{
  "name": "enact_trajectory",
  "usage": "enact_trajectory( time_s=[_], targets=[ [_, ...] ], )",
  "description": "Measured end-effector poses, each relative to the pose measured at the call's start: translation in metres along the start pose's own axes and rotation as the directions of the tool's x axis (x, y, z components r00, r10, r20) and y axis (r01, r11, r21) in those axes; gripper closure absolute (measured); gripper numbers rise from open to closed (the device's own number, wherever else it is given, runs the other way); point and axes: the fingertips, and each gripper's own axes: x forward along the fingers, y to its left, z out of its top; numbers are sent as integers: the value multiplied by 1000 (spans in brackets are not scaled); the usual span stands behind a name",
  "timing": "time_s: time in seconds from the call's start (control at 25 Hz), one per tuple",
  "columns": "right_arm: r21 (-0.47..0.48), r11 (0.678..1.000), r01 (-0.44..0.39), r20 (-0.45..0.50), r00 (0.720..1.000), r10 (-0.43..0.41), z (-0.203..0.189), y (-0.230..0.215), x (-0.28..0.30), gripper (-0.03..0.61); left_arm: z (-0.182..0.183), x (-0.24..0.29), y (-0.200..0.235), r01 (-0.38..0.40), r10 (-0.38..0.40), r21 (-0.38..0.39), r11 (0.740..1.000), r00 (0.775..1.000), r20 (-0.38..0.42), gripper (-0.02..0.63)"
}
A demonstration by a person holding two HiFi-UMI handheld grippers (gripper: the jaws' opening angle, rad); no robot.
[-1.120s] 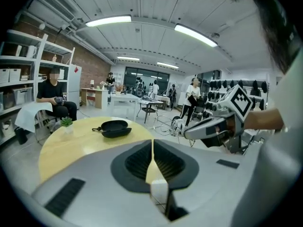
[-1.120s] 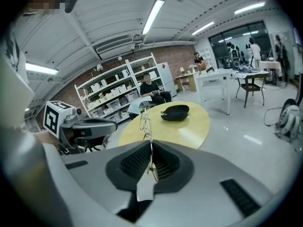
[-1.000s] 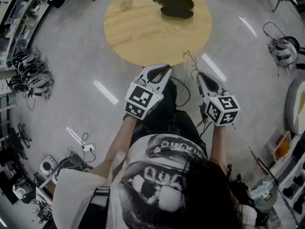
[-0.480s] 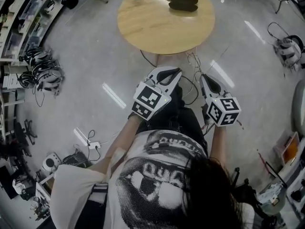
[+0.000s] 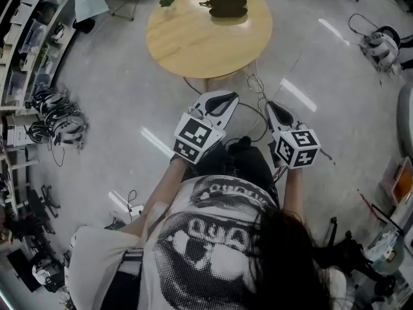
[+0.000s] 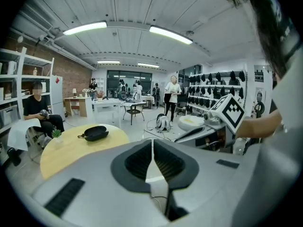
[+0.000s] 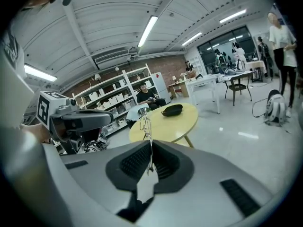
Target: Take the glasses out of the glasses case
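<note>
- Both arms are held out in front of the body, side by side over the floor, each gripper tipped a little downward toward the table (image 5: 200, 44).
- The left gripper (image 5: 222, 98) has its jaws pressed together with nothing between them.
- The right gripper (image 5: 270, 106) is clamped on the glasses (image 7: 145, 121), jaws all but closed on the thin wire frame.
- Compared with a second ago, the person has backed away. The gripper tips were at the table's near edge then, and now there's bare floor between them and it.
- The grip on the glasses hasn't changed, and the left gripper is as shut as before.
- The glasses stick out past the right fingertips, pointing to the far side.
- The case (image 5: 226, 5) sits on the far part of the table, well apart from both grippers.
</note>
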Motion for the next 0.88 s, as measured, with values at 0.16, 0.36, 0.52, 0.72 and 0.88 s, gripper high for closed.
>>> enact_trajectory(
  time_s=[0.16, 0.36, 0.52, 0.72, 0.88],
  targets=[
    [12, 1000, 7, 5, 1000, -7, 0, 11, 4, 566, -6, -11, 8, 10, -10, -7, 1000, 1000, -6, 592],
    [-4, 1000, 3, -8, 1000, -3, -2, 33, 17, 566, -14, -31, 28, -11, 11, -18, 1000, 1000, 0, 592],
    [-7, 1000, 2, -27, 1000, -2, -7, 61, 30, 566, -21, -54, 42, -4, 4, -21, 1000, 1000, 12, 592],
    [-7, 1000, -14, -37, 999, 14, -9, 88, 48, 566, -30, -75, 62, -17, 18, -27, 999, 1000, 22, 592],
    [-14, 1000, -8, -54, 999, 8, -12, 106, 57, 566, -39, -91, 74, -13, 15, -42, 999, 999, 32, 592]
  ],
)
